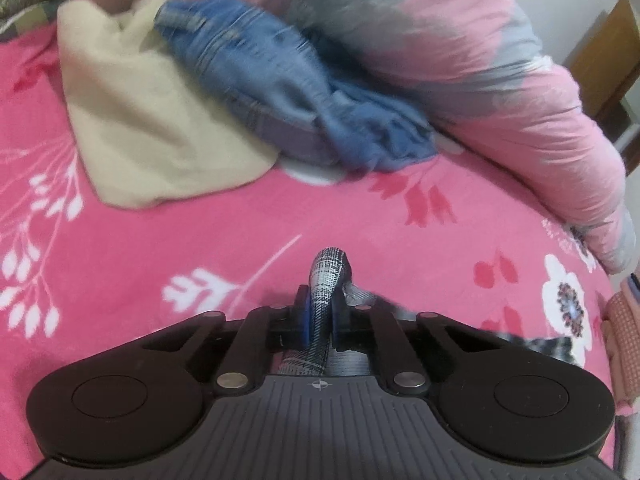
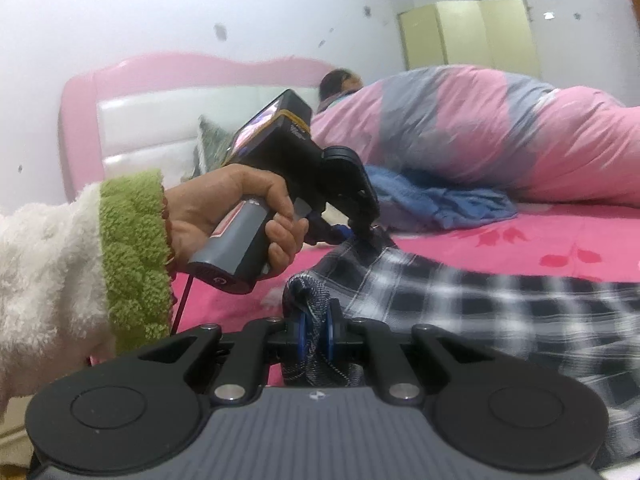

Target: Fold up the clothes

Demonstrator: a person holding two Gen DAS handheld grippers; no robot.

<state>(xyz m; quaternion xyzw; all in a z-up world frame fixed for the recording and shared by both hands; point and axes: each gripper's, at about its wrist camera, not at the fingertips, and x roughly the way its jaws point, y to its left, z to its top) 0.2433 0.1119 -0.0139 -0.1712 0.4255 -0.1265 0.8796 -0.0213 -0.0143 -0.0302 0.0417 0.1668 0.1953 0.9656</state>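
The plaid shirt [image 2: 460, 300] is checked in black and white, with a finer dark blue-grey weave where it bunches. The bedsheet [image 1: 240, 240] is hot pink, printed with white leaf sprigs, red blossoms and a white flower with a dark speckled centre. A cream garment [image 1: 132, 120] lies beside a blue one [image 1: 288, 92], which looks like faded denim, though blur makes that uncertain. The quilt [image 2: 500, 128] has broad pink and grey patches. The headboard [image 2: 180, 76] is pink around a white panel. The sleeve [image 2: 60, 264] is fluffy white with a lime-green cuff. The wardrobe [image 2: 468, 36] is pale yellow.
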